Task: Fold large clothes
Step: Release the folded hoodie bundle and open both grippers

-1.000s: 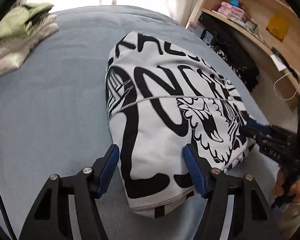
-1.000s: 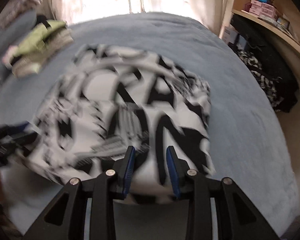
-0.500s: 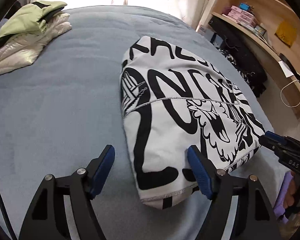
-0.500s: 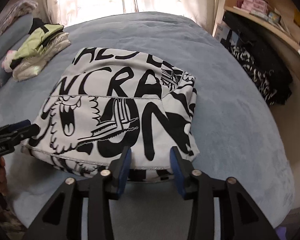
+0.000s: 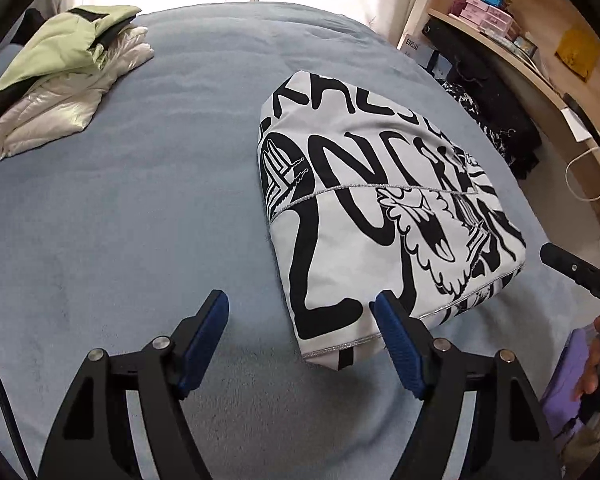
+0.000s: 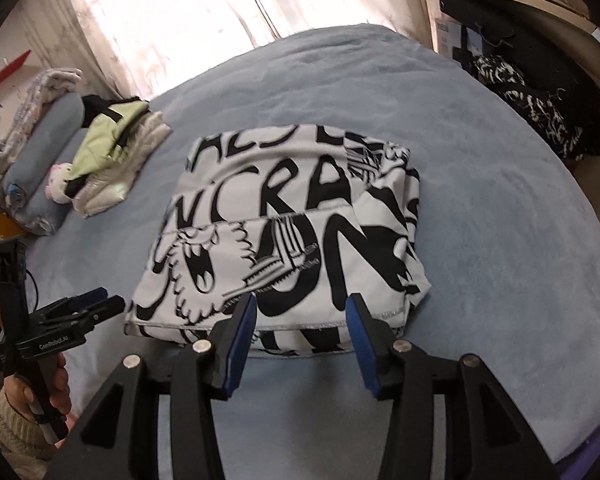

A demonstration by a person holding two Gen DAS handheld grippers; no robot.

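The left gripper (image 5: 300,308) has its blue-padded fingers spread wide and holds nothing — it hangs over the blue bed cover (image 5: 140,220), its right finger just over the near corner of the folded black-and-white garment (image 5: 380,216). The right gripper (image 6: 302,312) is likewise parted and empty, poised at the garment's (image 6: 284,236) near hem, the fingers framing the hem without clamping it. From the right wrist view the left gripper (image 6: 100,306) shows at the left with a hand (image 6: 56,384) on its handle, its tips just beside the garment's left edge.

The garment lies as a compact folded rectangle in the middle of the bed, all its edges on the cover. Bare bed cover (image 6: 500,240) surrounds it on every side, widest to the left in the left wrist view. A stack of folded clothes (image 5: 64,76) — pale green on top, cream beneath — sits well apart near the far left corner. Wooden shelves (image 5: 512,36) with small boxes stand beyond the bed's right side, dark patterned fabric (image 6: 540,108) piled below them.
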